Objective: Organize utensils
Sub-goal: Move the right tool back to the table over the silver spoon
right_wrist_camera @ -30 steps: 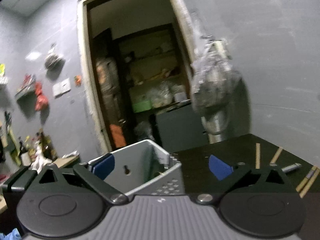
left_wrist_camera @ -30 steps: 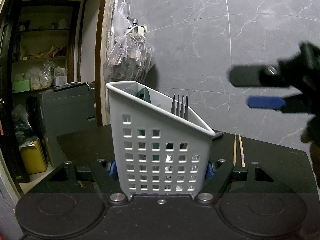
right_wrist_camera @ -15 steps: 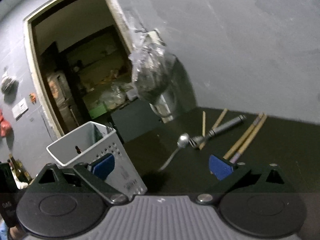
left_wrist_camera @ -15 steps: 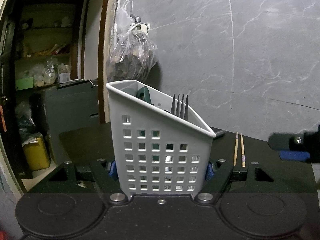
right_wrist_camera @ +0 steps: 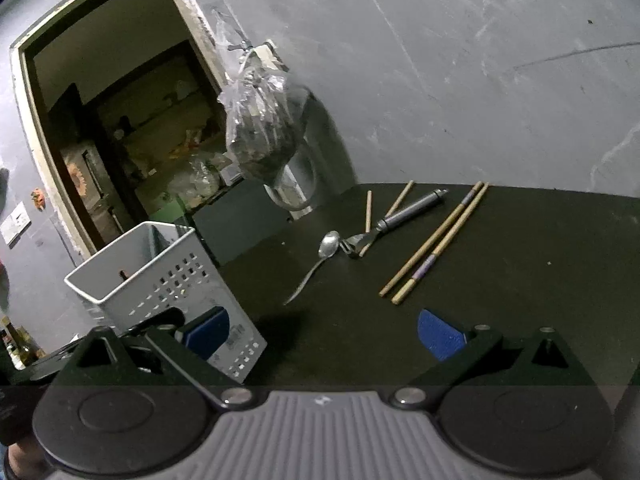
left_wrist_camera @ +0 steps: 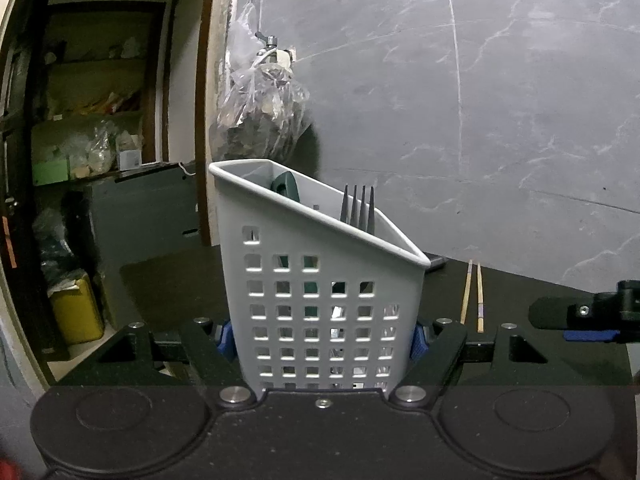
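Observation:
A white perforated utensil caddy [left_wrist_camera: 320, 300] stands on the black table, and my left gripper [left_wrist_camera: 322, 338] is shut on its two sides. A fork [left_wrist_camera: 358, 208] and a dark green handle [left_wrist_camera: 286, 186] stick up inside it. My right gripper [right_wrist_camera: 324, 332] hovers open and empty over the table, right of the caddy [right_wrist_camera: 160, 276]. One of its fingers [left_wrist_camera: 552, 318] shows low at the right edge of the left wrist view. Beyond it lie a spoon [right_wrist_camera: 320, 258], a metal-handled peeler [right_wrist_camera: 400, 220], a chopstick pair [right_wrist_camera: 436, 244] and two more chopsticks [right_wrist_camera: 368, 210].
A full plastic bag [right_wrist_camera: 264, 132] hangs on the grey marble wall behind the table. Left of it an open doorway [left_wrist_camera: 100, 160] shows cluttered shelves and a yellow container [left_wrist_camera: 76, 312]. Bare black tabletop [right_wrist_camera: 520, 280] stretches right of the chopsticks.
My right gripper has come down and swung from the caddy toward the loose utensils on the table. The left gripper and the caddy have stayed put.

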Motion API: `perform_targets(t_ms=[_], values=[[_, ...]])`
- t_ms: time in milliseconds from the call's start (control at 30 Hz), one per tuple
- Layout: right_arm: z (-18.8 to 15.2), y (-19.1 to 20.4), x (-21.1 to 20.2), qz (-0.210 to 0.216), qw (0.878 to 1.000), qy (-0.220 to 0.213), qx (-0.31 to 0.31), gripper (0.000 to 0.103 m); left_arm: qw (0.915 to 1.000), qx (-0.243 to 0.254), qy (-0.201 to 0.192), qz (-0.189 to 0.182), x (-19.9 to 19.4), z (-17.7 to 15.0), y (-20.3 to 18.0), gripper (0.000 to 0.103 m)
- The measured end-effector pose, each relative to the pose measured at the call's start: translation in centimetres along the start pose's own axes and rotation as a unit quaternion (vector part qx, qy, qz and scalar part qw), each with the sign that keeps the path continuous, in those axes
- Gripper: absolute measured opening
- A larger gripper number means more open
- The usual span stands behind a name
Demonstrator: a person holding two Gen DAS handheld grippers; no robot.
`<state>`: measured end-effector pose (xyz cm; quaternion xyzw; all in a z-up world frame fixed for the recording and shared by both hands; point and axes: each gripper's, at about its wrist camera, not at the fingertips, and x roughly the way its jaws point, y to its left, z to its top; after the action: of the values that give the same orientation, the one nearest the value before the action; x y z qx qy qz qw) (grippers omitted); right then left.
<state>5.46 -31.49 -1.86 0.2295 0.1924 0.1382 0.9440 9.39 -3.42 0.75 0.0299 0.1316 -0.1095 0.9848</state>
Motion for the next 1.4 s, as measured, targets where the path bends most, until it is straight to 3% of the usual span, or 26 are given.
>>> perform_targets(t_ms=[267, 567, 800, 1000, 1200, 1400], values=[[1.9, 0.8, 2.6, -0.049, 0.999, 0.009, -0.021, 0.103, 0.9992, 0.016, -0.009, -0.037, 1.4, -0.1, 1.9, 0.076], [6.5, 3.2, 10.2, -0.124, 0.987, 0.027, -0.102, 0.103, 0.9976, 0.028, -0.007, -0.064, 2.8, 0.2, 3.8, 0.076], [7.2, 3.2, 16.8, -0.107, 0.981, 0.083, -0.138, 0.103, 0.9978, 0.028, -0.008, -0.060, 3.0, 0.2, 3.8, 0.076], [6.6, 3.4, 19.2, -0.086, 0.974, 0.124, -0.168, 0.103, 0.9989, 0.022, -0.011, -0.039, 2.8, 0.0, 3.1, 0.077], [7.0, 3.7, 20.8, -0.053, 0.971, 0.132, -0.190, 0.103, 0.9993, 0.021, -0.009, -0.029, 2.7, 0.1, 2.8, 0.077], [7.2, 4.9, 23.5, -0.023, 0.959, 0.131, -0.250, 0.103, 0.9995, 0.019, -0.008, -0.023, 2.6, 0.1, 2.7, 0.077]])
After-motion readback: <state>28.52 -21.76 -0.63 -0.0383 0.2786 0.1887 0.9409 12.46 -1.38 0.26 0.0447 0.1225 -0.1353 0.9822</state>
